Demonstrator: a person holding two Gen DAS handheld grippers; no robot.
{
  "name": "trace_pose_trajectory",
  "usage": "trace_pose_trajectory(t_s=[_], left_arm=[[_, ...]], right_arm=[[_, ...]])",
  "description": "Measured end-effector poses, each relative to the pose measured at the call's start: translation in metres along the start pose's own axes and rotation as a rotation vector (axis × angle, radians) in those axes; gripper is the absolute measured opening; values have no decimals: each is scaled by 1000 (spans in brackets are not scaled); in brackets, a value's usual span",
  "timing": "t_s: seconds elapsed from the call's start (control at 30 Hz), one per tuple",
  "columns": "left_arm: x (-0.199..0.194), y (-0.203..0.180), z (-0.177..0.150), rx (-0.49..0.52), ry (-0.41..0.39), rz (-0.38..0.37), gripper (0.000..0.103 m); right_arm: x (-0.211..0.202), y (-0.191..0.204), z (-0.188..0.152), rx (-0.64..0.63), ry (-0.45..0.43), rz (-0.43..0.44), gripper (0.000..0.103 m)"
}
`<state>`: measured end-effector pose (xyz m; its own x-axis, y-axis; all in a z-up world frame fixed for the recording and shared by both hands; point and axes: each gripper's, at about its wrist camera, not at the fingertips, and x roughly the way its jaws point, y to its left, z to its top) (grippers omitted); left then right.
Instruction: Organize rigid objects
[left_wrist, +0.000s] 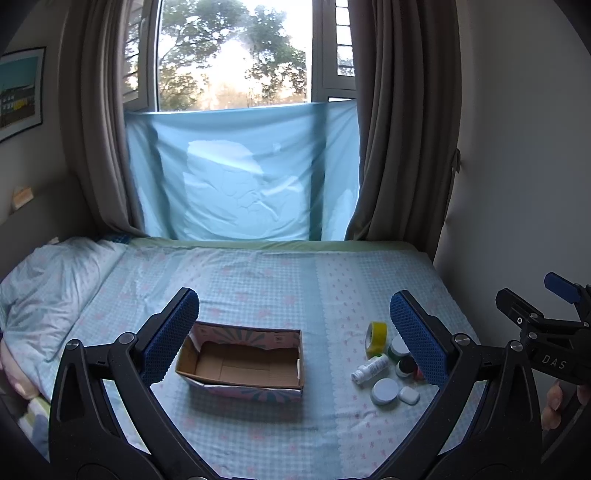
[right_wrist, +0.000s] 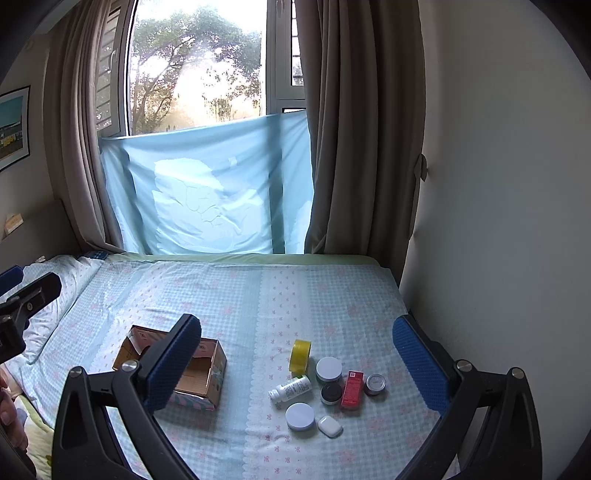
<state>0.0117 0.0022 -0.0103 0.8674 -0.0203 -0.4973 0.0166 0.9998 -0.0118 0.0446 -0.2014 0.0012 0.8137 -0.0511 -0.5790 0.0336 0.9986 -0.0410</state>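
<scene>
An open empty cardboard box (left_wrist: 243, 363) (right_wrist: 199, 376) sits on the bed. To its right lies a cluster: a yellow tape roll (right_wrist: 300, 355) (left_wrist: 376, 338), a white bottle on its side (right_wrist: 290, 388) (left_wrist: 369, 367), a white-lidded jar (right_wrist: 328, 369), a black jar (right_wrist: 331, 393), a red box (right_wrist: 352, 390), a small tin (right_wrist: 375, 384), a round pale lid (right_wrist: 300, 416) (left_wrist: 385, 391) and a white earbud case (right_wrist: 330, 425) (left_wrist: 409, 395). My left gripper (left_wrist: 295, 332) is open above the box. My right gripper (right_wrist: 297, 365) is open above the cluster. Both are empty.
The bed (right_wrist: 332, 295) has a checked blue sheet, a pillow (left_wrist: 48, 288) at the left and a wall (right_wrist: 498, 221) along its right edge. Curtains and a blue cloth (left_wrist: 240, 173) hang at the far end under the window.
</scene>
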Motion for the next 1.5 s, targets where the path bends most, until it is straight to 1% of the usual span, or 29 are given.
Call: trace_pose_trajectory(t_s=[0.13,0.3,0.47,0.6,0.73,0.87,1.03,1.13,1.3,1.43,1.5], left_arm=[[2,-1,-1,0,16,-9,103],[24,-8,-8,16,90,-41,103],[65,-21,-12,31,182,-99,103],[110,-41,-16,62,252,-147,103],[172,-73,-28,116,334,-194,102],[240,-109,-49,153,422,-243,102],[327,-155,-88,208,530,-283,102],[375,-179,-114,229,599,-294,102],[435,-211,-152,272,695,-292,102],[476,-228,-175,293,761,-286,102],[491,-233,-182,289,791,-287,98]], right_arm=[[3,-7,-2,10,-1,-2,103],[13,-18,-9,35,34,-19,103],[35,-32,-18,61,89,-66,103],[63,-50,-35,101,147,-112,103],[104,-72,-63,145,218,-160,103],[155,-97,-99,195,320,-189,103],[228,-129,-146,282,466,-215,103],[274,-148,-167,324,555,-219,103],[346,-173,-197,392,716,-213,103],[389,-183,-215,425,797,-208,102],[406,-185,-221,441,832,-209,95]])
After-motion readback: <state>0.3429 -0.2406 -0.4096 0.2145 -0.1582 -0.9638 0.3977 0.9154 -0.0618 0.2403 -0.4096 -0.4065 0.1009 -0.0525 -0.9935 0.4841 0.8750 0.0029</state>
